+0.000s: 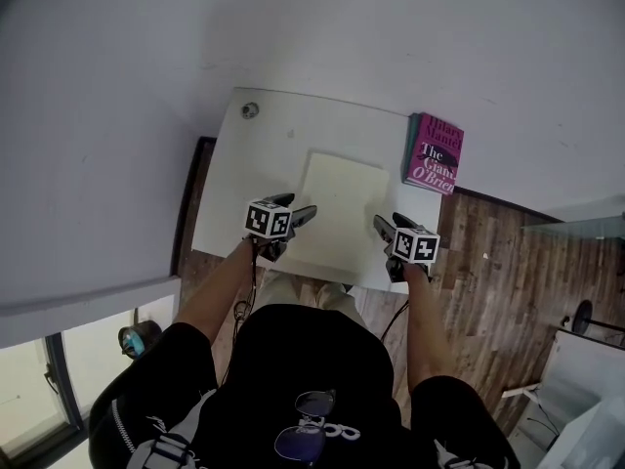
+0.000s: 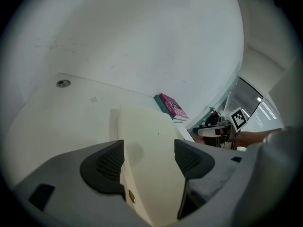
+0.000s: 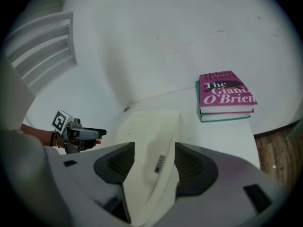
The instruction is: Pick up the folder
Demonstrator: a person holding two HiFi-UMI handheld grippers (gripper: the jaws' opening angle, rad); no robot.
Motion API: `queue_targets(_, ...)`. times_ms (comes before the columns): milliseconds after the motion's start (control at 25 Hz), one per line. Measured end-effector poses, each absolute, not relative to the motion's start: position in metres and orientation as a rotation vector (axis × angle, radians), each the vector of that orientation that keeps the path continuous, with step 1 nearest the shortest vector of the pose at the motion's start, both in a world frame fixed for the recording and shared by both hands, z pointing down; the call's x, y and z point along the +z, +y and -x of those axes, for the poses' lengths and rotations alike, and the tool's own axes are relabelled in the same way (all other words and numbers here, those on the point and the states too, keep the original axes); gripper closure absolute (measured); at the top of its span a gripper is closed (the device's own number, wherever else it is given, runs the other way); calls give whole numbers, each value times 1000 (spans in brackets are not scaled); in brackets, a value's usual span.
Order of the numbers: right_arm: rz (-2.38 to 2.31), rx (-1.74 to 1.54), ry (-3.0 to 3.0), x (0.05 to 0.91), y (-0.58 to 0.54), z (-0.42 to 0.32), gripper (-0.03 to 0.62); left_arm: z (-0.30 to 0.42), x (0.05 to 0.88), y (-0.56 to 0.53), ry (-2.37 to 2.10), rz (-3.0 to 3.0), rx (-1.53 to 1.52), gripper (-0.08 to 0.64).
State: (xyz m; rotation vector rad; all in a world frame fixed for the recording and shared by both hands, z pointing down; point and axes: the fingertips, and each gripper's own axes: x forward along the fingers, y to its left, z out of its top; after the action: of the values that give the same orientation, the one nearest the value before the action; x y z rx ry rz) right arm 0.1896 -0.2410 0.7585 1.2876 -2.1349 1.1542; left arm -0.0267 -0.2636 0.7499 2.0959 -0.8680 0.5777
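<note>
The cream folder [image 1: 344, 203] lies flat on the white table [image 1: 256, 164], near its front edge, square in front of you. You've got a gripper at each near corner of it. Your left gripper [image 1: 306, 213] sits at the folder's near-left corner, jaws spread wide, and in the left gripper view [image 2: 149, 157] the cream cover [image 2: 147, 136] fills the gap between the dark pads with no clear squeeze on it. Your right gripper [image 1: 383, 227] is at the near-right corner, jaws wide too. In the right gripper view [image 3: 154, 162] the folder [image 3: 152, 129] runs up between the pads, a small metal tab on its surface, and nothing is pinched there either. Off past the folder's far-right corner, well apart from it, a magenta book [image 1: 435, 152] rests on a teal one. A round grommet [image 1: 250, 109] marks the table's far-left corner, and wood floor [image 1: 508, 262] shows on the right.
</note>
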Motion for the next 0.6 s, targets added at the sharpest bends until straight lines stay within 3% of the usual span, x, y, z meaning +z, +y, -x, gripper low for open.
queue_targets(600, -1229, 1373, -1987, 822, -240, -176, 323, 21, 807, -275, -709, -1962, 644, 245)
